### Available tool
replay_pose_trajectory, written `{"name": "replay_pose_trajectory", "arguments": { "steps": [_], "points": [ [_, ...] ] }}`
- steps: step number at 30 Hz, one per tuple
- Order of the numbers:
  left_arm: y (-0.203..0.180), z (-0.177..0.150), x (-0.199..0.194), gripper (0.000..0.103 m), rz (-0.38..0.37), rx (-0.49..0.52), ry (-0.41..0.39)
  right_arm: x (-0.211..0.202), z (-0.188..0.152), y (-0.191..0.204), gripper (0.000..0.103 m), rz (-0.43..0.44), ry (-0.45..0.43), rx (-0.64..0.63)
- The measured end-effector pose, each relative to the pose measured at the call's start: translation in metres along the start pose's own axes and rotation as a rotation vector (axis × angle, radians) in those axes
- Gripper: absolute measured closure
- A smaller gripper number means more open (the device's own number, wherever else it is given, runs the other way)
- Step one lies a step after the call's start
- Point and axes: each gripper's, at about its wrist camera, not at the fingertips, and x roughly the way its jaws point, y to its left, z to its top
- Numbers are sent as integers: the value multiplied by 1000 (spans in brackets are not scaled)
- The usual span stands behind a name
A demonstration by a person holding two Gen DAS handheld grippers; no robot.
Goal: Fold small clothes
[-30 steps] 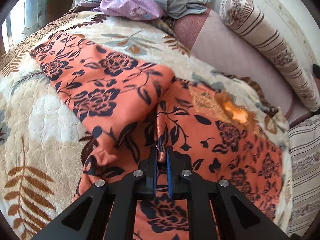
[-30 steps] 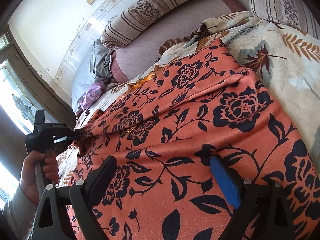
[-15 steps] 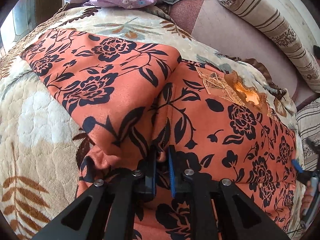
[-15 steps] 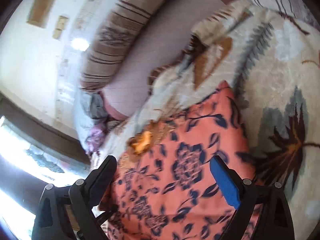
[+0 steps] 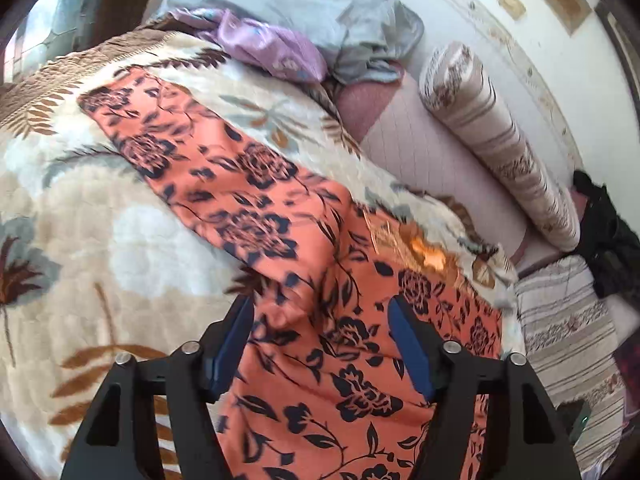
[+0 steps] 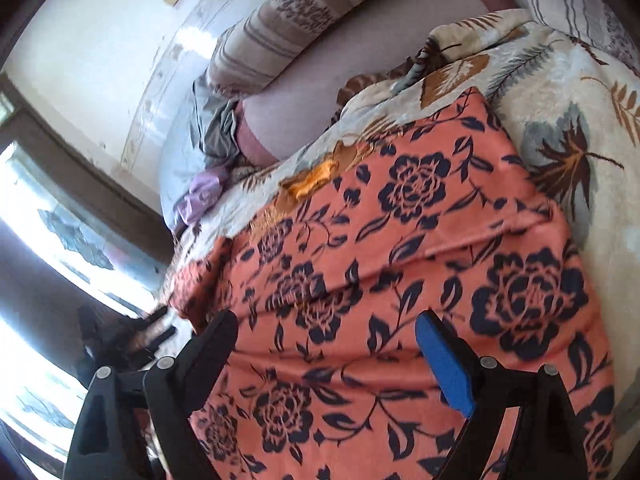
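Note:
An orange garment with dark blue flowers [image 5: 320,280] lies spread on the leaf-patterned blanket [image 5: 100,240], one sleeve stretched to the far left and gold embroidery at its neck [image 5: 424,252]. My left gripper [image 5: 320,320] is open and empty just above the garment near the sleeve's base. The garment also fills the right wrist view [image 6: 400,260]. My right gripper [image 6: 324,340] is open and empty over its body. The left gripper [image 6: 156,320] shows dimly at the left there.
A striped bolster pillow [image 5: 492,136] lies along the wall. A grey cloth [image 5: 320,20] and a purple cloth [image 5: 272,48] are heaped at the bed's head. A striped cover [image 5: 568,340] lies at the right. A bright window [image 6: 48,240] is to the left.
My left gripper has opened, let go of the garment's fold, and pulled back and up. My right gripper stays open and has swung back over the garment.

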Motion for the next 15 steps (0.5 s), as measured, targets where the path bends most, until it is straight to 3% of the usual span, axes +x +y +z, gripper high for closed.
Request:
{"name": "replay_pose_trajectory", "arguments": {
  "steps": [4,8,11,15],
  "points": [
    [82,55,-13,27,25,-228,-81,14,-27,8,11,-48,34,-50],
    [159,106,11,28,8,-467,-82,19,-48,11,11,-101,-13,-173],
    [182,134,33,28,26,-497,-80,22,-45,16,10,-139,-6,-197],
    [196,151,59,28,39,-506,-55,23,-45,11,8,-118,-3,-182]
  ]
}}
